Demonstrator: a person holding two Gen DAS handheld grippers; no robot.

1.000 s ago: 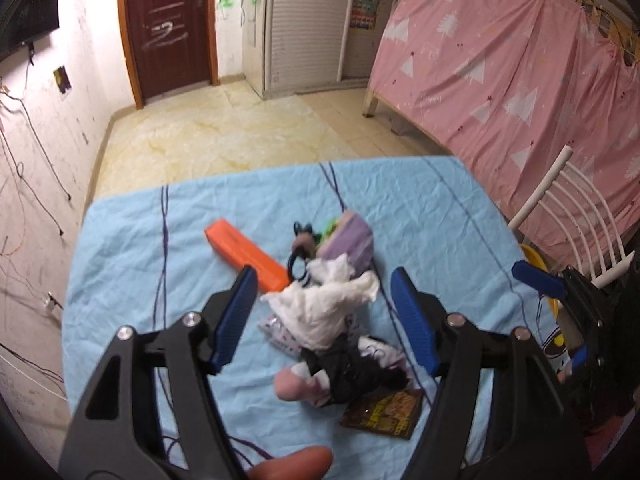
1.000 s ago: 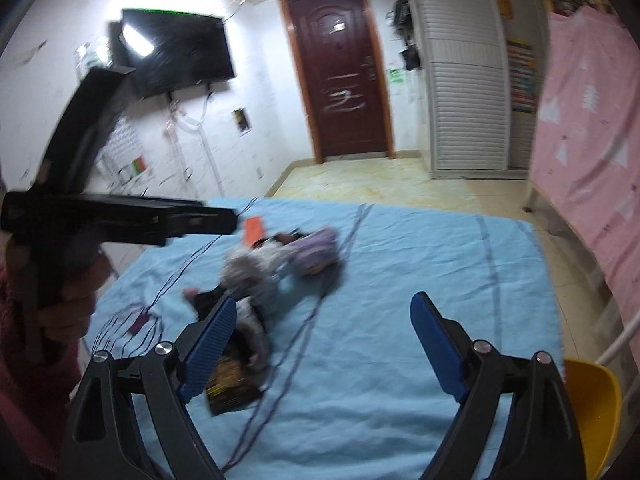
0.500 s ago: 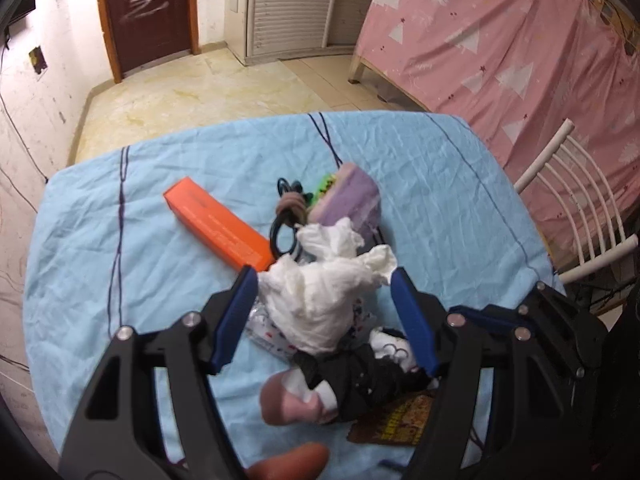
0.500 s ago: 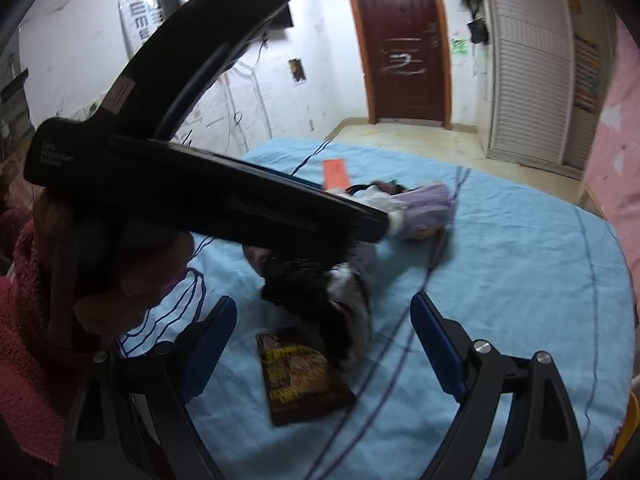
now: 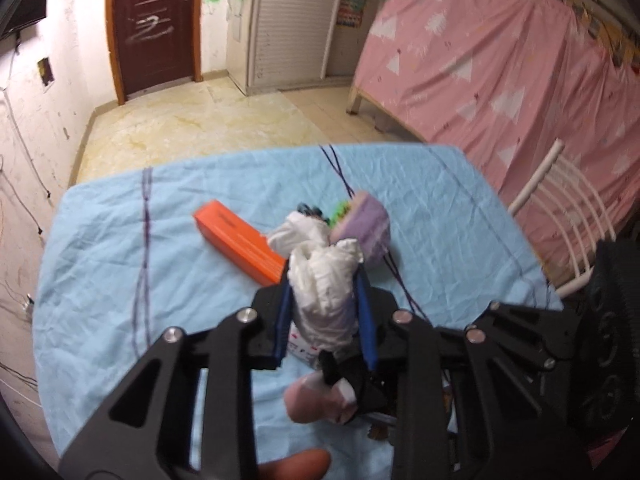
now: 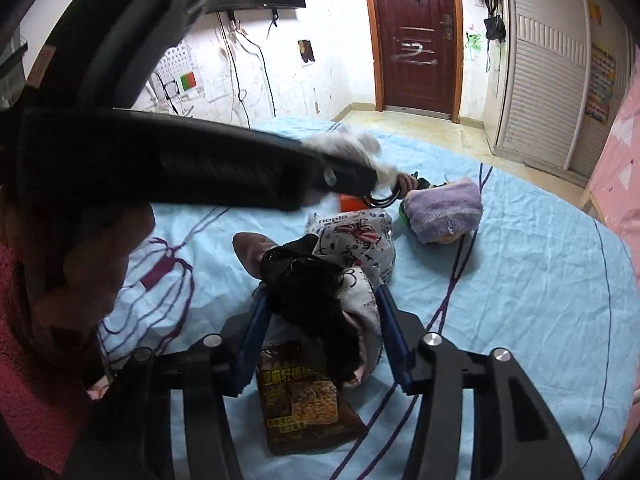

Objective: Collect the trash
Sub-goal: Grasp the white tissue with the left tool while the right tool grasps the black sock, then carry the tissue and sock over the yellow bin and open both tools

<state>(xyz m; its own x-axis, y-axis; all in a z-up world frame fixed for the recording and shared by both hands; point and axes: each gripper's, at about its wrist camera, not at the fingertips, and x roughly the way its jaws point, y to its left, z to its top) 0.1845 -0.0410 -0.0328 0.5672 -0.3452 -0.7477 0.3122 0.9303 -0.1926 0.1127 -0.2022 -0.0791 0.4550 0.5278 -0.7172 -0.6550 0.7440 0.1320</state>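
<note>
A pile of clutter lies on the blue tablecloth [image 5: 120, 264]. My left gripper [image 5: 322, 286] is shut on a crumpled white tissue wad [image 5: 326, 280], just above the pile; it shows blurred in the right wrist view [image 6: 348, 144]. My right gripper [image 6: 320, 300] is shut on a black and white sock [image 6: 320, 300] at the pile's near end. A brown snack wrapper [image 6: 304, 400] lies flat under the right gripper. A printed tissue pack [image 6: 356, 236] lies beyond the sock.
An orange box [image 5: 240, 244], a purple cloth bundle [image 5: 366, 228] and a black cable [image 6: 384, 198] lie in the pile. A white chair [image 5: 560, 216] stands at the table's right edge. The left gripper's body [image 6: 160, 168] crosses the right wrist view.
Both grippers moved in over the pile and closed, the left on the tissue wad, the right on the sock. The tissue wad now sits lifted between the left fingers.
</note>
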